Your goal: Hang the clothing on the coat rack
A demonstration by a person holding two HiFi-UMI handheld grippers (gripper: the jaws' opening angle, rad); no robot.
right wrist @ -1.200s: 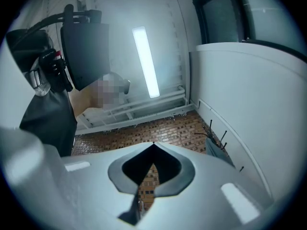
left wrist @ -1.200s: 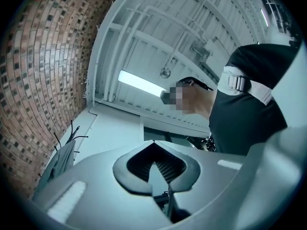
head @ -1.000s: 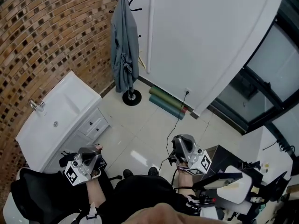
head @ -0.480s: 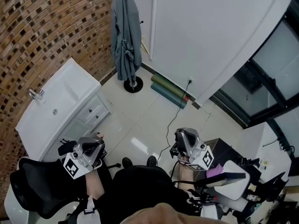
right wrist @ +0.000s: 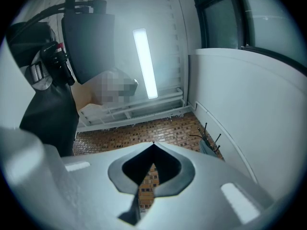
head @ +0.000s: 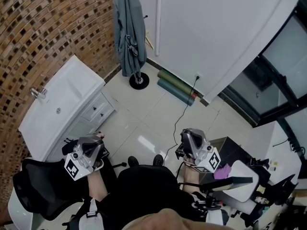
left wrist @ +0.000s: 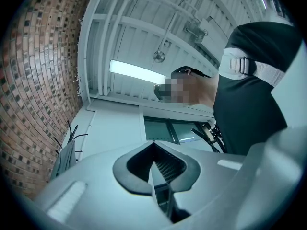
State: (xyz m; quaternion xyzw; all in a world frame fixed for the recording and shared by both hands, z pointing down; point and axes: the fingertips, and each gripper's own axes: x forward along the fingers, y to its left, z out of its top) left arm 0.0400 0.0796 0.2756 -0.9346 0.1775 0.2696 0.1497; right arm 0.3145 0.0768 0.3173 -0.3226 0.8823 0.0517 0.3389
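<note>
Grey garment hangs on coat rack beside brick wall. Tiled floor open between rack and white vanity edge. Left gripper, right gripper: jaws together, nothing held.

A brick wall curves along the left, with a white sink cabinet against it. The floor is pale glossy tile. A white wall meets dark windows on the right; two rolled mats lie at its foot. A strip light glows overhead.
</note>
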